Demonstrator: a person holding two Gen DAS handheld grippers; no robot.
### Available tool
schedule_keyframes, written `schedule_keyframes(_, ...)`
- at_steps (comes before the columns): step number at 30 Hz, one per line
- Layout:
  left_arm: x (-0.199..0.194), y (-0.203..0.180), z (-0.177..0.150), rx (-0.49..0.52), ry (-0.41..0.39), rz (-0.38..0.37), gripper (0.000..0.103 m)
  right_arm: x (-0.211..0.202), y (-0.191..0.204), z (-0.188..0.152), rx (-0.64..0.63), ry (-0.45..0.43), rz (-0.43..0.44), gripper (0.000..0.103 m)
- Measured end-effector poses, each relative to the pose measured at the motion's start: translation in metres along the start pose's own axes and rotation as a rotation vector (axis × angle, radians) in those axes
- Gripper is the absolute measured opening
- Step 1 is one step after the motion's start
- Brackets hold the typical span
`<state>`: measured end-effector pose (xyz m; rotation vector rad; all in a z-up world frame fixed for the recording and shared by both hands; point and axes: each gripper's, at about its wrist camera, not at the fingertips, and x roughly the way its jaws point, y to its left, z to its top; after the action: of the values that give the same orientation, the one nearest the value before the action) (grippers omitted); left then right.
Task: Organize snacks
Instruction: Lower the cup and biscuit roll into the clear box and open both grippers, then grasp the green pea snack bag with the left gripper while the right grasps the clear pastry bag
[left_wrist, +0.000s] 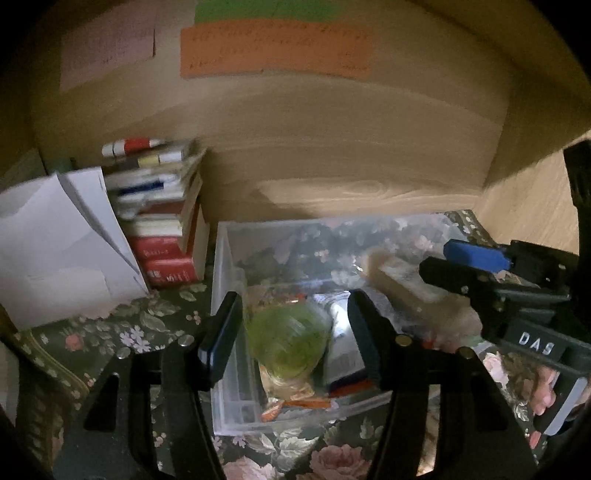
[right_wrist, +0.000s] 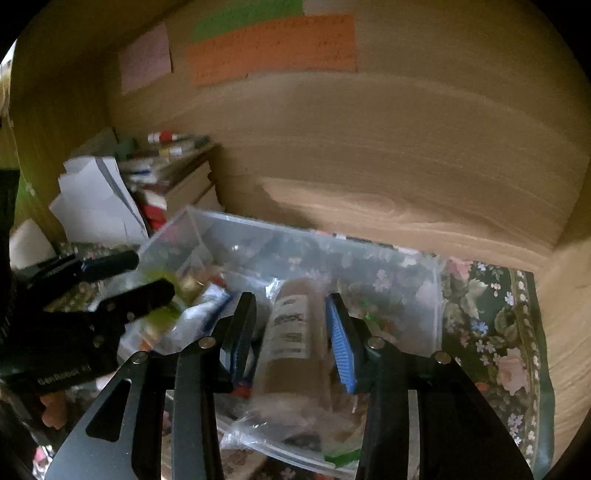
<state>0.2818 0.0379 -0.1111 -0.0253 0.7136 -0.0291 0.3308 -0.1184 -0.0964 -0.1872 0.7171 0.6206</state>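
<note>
A clear plastic bin (left_wrist: 221, 280) stands on a floral cloth and holds several snack packs. My left gripper (left_wrist: 291, 332) is open above the bin's front left part, with a green-topped snack bag (left_wrist: 288, 336) lying between its fingers, blurred. My right gripper (right_wrist: 291, 332) is open astride a beige snack pack with a white label (right_wrist: 291, 328) in a clear bag, over the bin (right_wrist: 424, 302). In the left wrist view the right gripper (left_wrist: 465, 262) reaches in from the right beside that beige pack (left_wrist: 402, 280). A white pack (left_wrist: 343, 343) lies by the green bag.
A stack of books (left_wrist: 162, 221) and white papers (left_wrist: 59, 251) stand left of the bin. A wooden wall (left_wrist: 332, 147) with orange, green and pink paper notes (left_wrist: 273, 48) rises behind it. The floral cloth (right_wrist: 495, 332) shows right of the bin.
</note>
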Motion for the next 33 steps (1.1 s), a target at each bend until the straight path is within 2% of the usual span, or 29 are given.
schedule_keyframes(7,-0.036,-0.002,0.001,-0.002,-0.063,-0.014,0.069,-0.033,0.004,0.001,-0.015,-0.059,0.002,0.039)
schedule_keyframes(9,-0.048,-0.002,-0.002,-0.005,-0.074,-0.022,0.074,-0.049,0.007,-0.004,-0.026,-0.080,-0.001,0.040)
schedule_keyframes(13,-0.065,-0.006,-0.016,0.008,-0.075,-0.023,0.078,-0.075,0.010,-0.018,-0.038,-0.115,-0.011,0.049)
schedule_keyframes(23,-0.099,-0.010,-0.073,-0.004,-0.025,-0.027,0.082,-0.123,0.032,-0.064,-0.019,-0.157,0.038,0.072)
schedule_keyframes(26,-0.105,-0.011,-0.090,-0.009,0.004,-0.038,0.086,-0.124,0.043,-0.082,-0.019,-0.142,0.080,0.080)
schedule_keyframes(33,-0.116,-0.010,-0.129,-0.034,0.046,-0.038,0.090,-0.116,0.060,-0.118,0.009,-0.103,0.082,0.087)
